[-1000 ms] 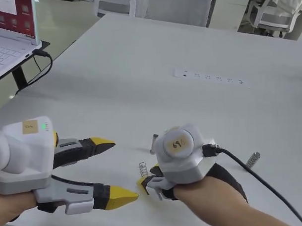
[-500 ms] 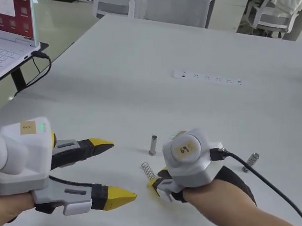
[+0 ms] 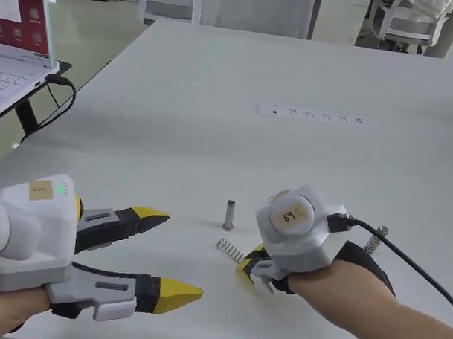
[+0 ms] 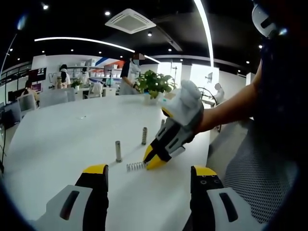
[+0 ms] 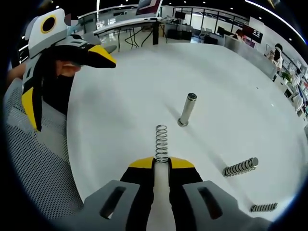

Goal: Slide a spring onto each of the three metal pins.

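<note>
- My left gripper (image 3: 181, 253) is nearest to me, low over the white table (image 3: 173, 127). Its yellow-tipped jaws stand wide apart with nothing between them, and they touch nothing.
- Just beyond it, my right gripper (image 5: 161, 163) has its jaws pressed together on one end of a spring (image 5: 161, 142). The rest of the coil sticks straight out ahead of the tips.
- In the left gripper view the spring (image 4: 135, 166) runs level just above the tabletop. I cannot tell whether it rests on the surface.
- A bare metal pin (image 3: 229, 215) stands upright just past the spring's free end. It is close to the spring but apart from it.
- Further to the right stands a second pin (image 3: 374, 240) with coils around it.
- A power strip (image 3: 314, 116) lies well beyond on the table.
- An open laptop (image 3: 7, 58) sits at the far left.
</note>
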